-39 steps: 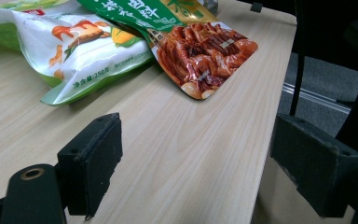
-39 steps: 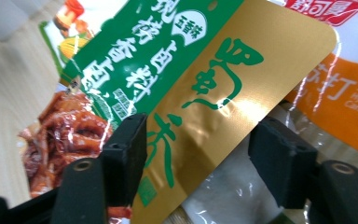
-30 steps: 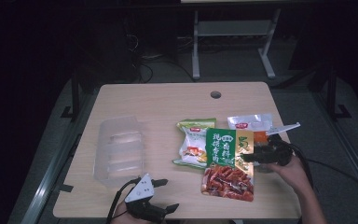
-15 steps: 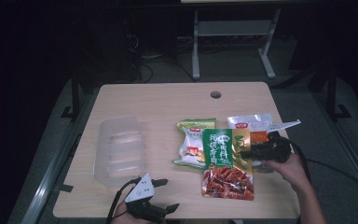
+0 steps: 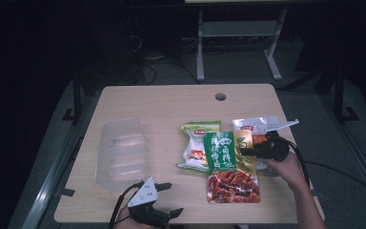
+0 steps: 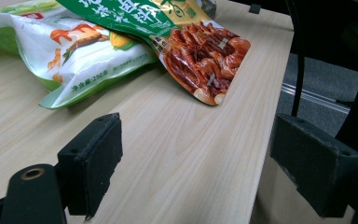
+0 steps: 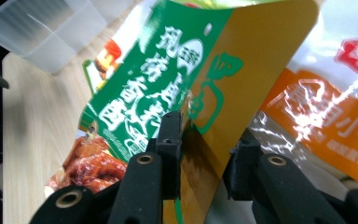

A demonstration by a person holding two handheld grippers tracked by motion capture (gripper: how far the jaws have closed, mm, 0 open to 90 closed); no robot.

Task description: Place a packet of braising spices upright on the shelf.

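A green and yellow snack packet [image 5: 228, 167] with red food pictured on its lower half lies at the table's right, on top of a white and green packet [image 5: 195, 148]. My right gripper [image 5: 246, 151] points left at its right edge. In the right gripper view the packet's yellow edge [image 7: 233, 70] stands between the jaws of the right gripper [image 7: 208, 130]. The jaws have just been closing, and a gap still shows between them. My left gripper [image 5: 171, 199] rests open at the table's near edge. Between the pads of the left gripper [image 6: 196, 158] is bare wood, and the packet [image 6: 196, 46] lies ahead.
A clear plastic divided tray [image 5: 121, 152] sits at the left of the wooden table [image 5: 171, 105]. A white and orange packet [image 5: 257, 126] lies under and behind the green one. The table's right edge runs close to my right hand.
My right gripper has slid a little left onto the green packet's right edge, and its jaws have narrowed around that edge. The left gripper has stayed where it was.
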